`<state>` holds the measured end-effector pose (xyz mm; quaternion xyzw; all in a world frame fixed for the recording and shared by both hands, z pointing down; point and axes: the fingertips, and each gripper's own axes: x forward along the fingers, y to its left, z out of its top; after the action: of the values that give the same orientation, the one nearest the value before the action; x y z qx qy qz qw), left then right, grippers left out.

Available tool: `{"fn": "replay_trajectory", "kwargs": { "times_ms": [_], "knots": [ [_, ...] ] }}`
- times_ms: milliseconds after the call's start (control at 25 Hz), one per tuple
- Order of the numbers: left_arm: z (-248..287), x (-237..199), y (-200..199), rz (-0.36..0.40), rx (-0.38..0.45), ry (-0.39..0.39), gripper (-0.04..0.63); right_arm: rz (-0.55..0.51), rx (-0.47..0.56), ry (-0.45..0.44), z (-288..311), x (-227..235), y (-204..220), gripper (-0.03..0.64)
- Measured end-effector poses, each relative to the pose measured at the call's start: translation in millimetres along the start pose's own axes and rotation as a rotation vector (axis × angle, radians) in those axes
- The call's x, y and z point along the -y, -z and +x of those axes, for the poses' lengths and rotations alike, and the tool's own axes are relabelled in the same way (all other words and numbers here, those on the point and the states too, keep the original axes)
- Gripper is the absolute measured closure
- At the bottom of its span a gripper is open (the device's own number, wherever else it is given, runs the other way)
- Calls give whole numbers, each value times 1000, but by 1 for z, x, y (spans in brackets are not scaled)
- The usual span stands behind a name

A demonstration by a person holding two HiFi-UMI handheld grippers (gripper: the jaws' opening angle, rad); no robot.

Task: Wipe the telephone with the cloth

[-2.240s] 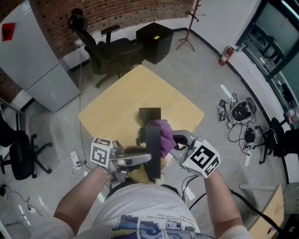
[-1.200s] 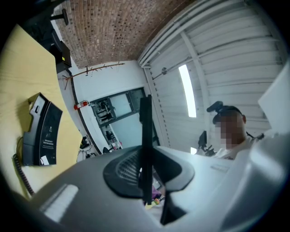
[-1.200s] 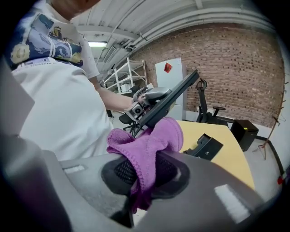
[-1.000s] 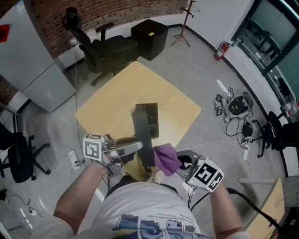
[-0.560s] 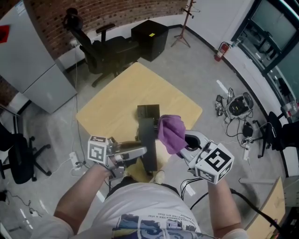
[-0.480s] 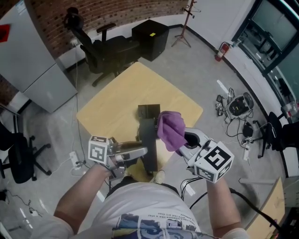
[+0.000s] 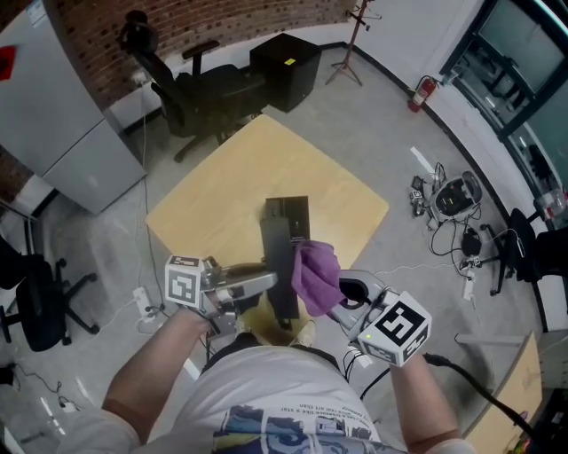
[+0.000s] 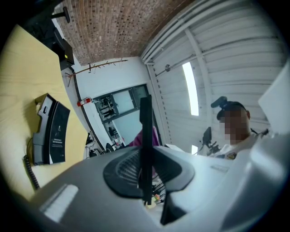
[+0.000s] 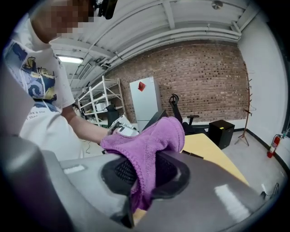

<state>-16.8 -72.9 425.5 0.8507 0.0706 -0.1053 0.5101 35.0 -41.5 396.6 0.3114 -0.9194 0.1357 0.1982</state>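
Over the square yellow wooden table (image 7: 222, 195), my left tongs (image 7: 266, 283) are pinching the long black telephone handset (image 7: 278, 244), my right tongs (image 7: 341, 295) the fuzzy purple cloth (image 7: 315, 273) just right of it.

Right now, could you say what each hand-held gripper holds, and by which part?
Left hand-held gripper: black telephone piece, mid-length. Right hand-held gripper: purple cloth, one bunched edge.

Brick wall (image 7: 222, 22) at back, grey floor (image 7: 390, 133). Square light-wood table (image 7: 222, 195), black office chair (image 7: 191, 89), black cabinet (image 7: 286, 60), coat stand (image 7: 352, 40). Glazing (image 7: 524, 80) right.
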Motion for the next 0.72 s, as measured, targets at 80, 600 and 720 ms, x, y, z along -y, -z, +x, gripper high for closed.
{"fn": "replay_trajectory", "kwargs": {
  "times_ms": [80,600,720],
  "knots": [
    [-4,-2,-5,-1,9,-5,518,13,-27,-10,1,-10,11,574],
    [-11,-26,-36,-2,26,-48,518,84,-167,39,-5,-41,76,574],
    [-13,-42,-38,-3,20,-82,518,104,-169,73,-7,-40,82,574]
  ]
}}
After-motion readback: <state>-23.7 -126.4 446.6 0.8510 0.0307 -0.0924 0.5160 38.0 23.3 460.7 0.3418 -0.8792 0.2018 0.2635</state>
